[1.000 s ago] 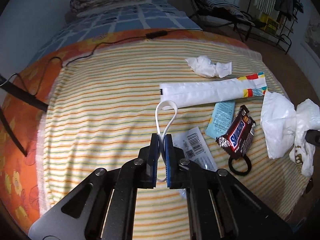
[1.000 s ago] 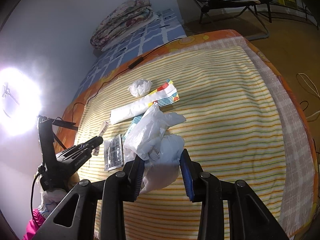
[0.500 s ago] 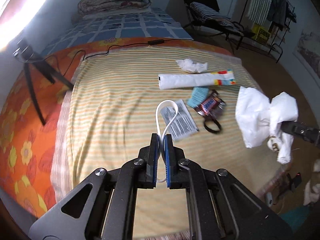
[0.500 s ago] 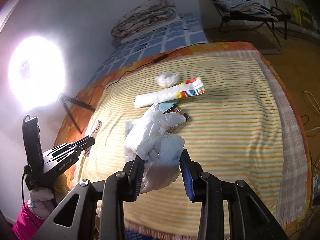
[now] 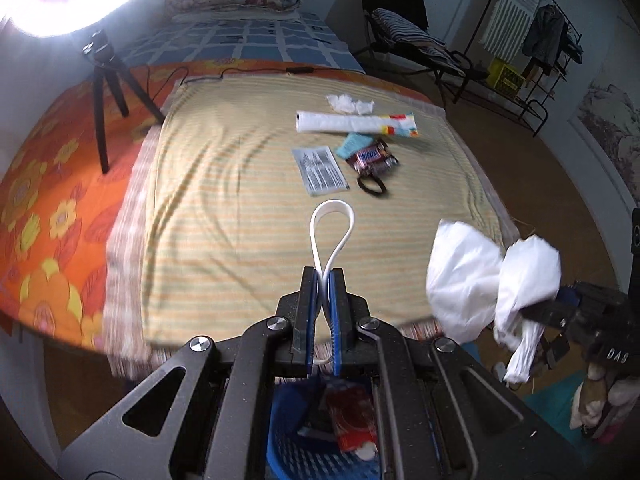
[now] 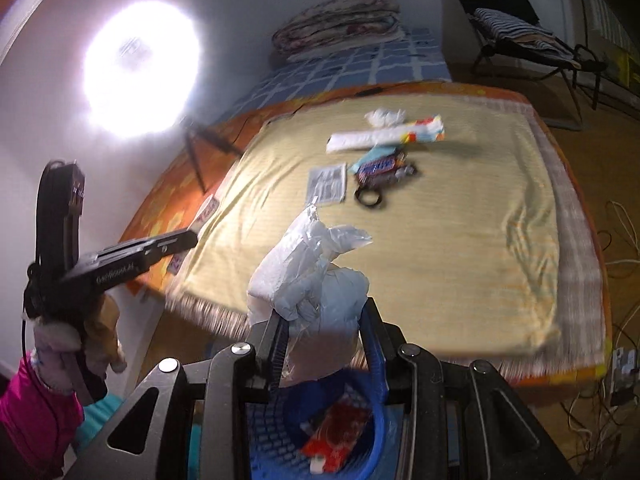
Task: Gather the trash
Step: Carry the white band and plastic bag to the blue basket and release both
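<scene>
My left gripper (image 5: 323,280) is shut on a white plastic strip loop (image 5: 333,224), held off the bed's front edge above a blue basket (image 5: 288,440) that holds a red wrapper (image 5: 351,420). My right gripper (image 6: 323,316) is shut on a crumpled white plastic bag (image 6: 308,268), also above the blue basket (image 6: 360,432). The bag also shows in the left wrist view (image 5: 488,272). On the striped bedspread (image 5: 240,216) lie a long white wrapper (image 5: 356,123), a crumpled tissue (image 5: 348,103), a barcode sachet (image 5: 322,169), a teal packet (image 5: 352,145), a Snickers wrapper (image 5: 372,157) and a black ring (image 5: 372,186).
A black tripod (image 5: 108,80) stands on the orange flowered sheet (image 5: 44,184) at the left under a bright ring light (image 6: 140,68). A folding cot (image 5: 412,44) and a clothes rack (image 5: 536,56) stand on the floor at the right. Cables (image 6: 616,240) lie on the floor.
Both grippers have pulled back from the bed and now hang over the blue basket below its front edge, still holding the strip and the bag.
</scene>
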